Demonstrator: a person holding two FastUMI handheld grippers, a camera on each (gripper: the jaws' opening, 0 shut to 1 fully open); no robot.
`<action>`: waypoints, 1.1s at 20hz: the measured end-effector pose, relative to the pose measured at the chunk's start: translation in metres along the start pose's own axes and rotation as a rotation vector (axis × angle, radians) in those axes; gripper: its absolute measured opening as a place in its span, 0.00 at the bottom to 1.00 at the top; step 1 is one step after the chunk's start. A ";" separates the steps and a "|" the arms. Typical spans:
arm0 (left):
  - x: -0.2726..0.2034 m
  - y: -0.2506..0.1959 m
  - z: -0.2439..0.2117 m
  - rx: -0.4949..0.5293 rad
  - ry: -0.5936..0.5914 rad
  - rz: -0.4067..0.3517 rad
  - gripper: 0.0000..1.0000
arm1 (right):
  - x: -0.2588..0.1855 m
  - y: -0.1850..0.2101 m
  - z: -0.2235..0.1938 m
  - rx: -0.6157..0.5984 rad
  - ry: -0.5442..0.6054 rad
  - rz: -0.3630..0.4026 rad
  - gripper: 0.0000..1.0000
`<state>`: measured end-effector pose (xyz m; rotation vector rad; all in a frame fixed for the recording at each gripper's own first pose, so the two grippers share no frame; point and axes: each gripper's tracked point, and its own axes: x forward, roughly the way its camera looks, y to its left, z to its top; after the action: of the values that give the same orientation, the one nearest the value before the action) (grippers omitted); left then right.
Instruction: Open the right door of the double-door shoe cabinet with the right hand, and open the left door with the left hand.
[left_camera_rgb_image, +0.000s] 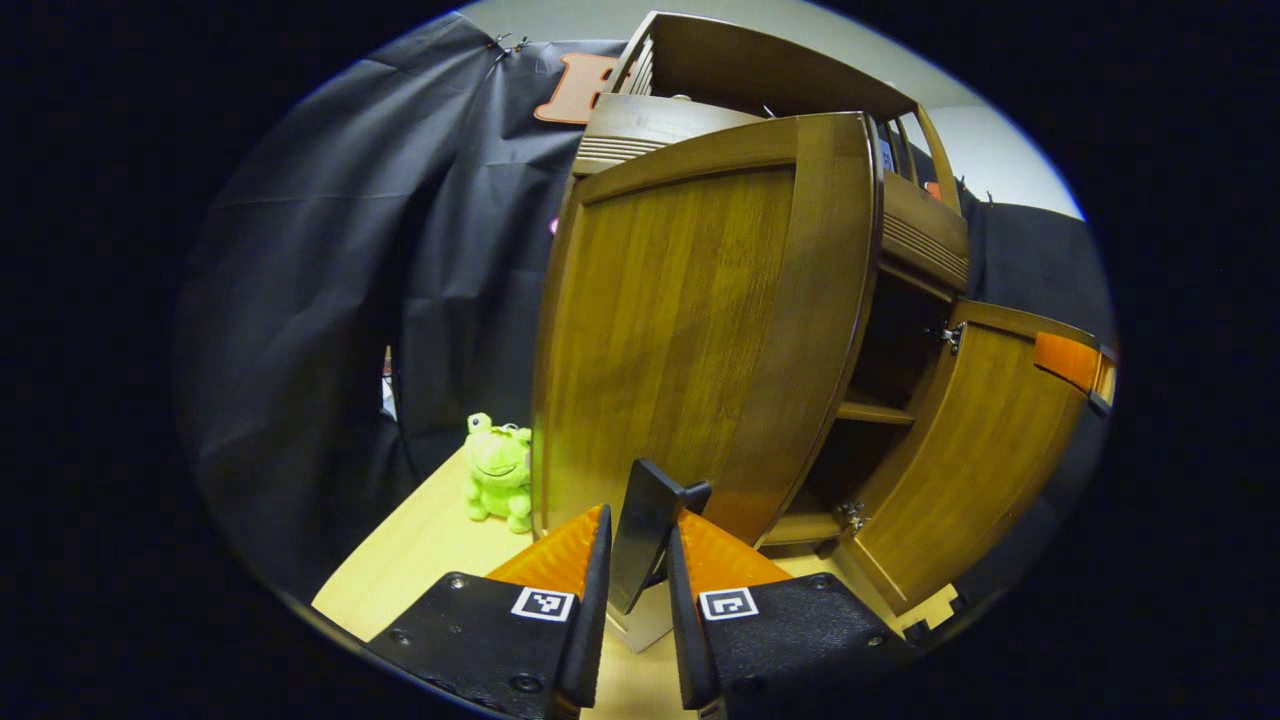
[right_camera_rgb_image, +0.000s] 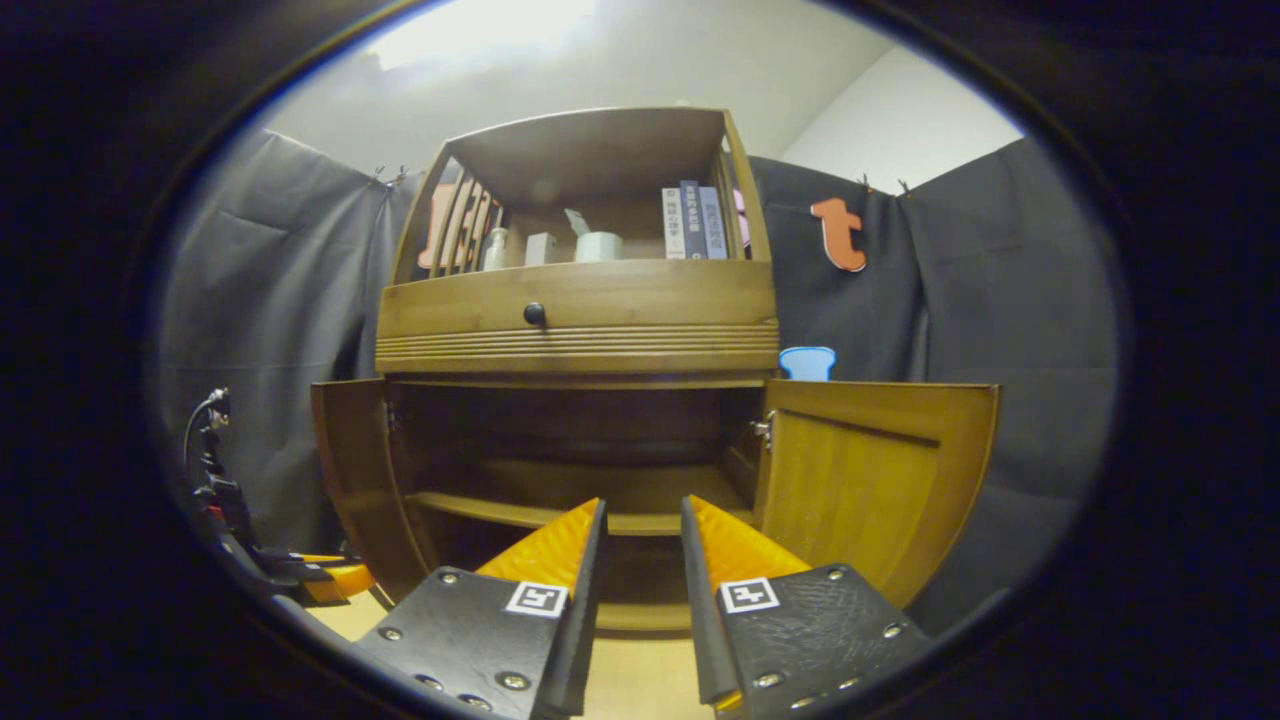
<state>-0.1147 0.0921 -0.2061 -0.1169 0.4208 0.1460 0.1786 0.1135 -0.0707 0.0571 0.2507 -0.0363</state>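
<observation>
L gripper (left_camera_rgb_image: 640, 545) clamps the dark handle (left_camera_rgb_image: 655, 520) on the left door (left_camera_rgb_image: 690, 330), door swung wide, standing just ahead of the jaws. Doors look like stiff wood on hinges, prob. light swing; the handle is the sound place to take hold. Cabinet (right_camera_rgb_image: 578, 320) centre, both doors open, shelf bare. R gripper (right_camera_rgb_image: 642, 560) hangs free w/ a narrow gap, nothing between; right door (right_camera_rgb_image: 870, 480) is off to its right, apart.

Left gripper view close against the left door (left_camera_rgb_image: 700, 330); right gripper view frontal, farther, both on the cabinet (right_camera_rgb_image: 575, 320).
</observation>
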 end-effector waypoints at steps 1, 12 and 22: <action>-0.004 0.006 -0.001 0.008 0.004 0.012 0.32 | 0.002 0.005 -0.002 0.005 0.004 0.013 0.39; -0.026 0.056 -0.007 0.017 0.018 0.148 0.26 | 0.015 0.026 -0.018 0.036 0.046 0.079 0.42; -0.045 0.100 0.006 -0.006 -0.023 0.274 0.18 | 0.029 0.032 -0.027 0.066 0.071 0.105 0.42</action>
<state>-0.1690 0.1857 -0.1906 -0.0629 0.4118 0.4179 0.2012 0.1463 -0.1021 0.1378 0.3168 0.0621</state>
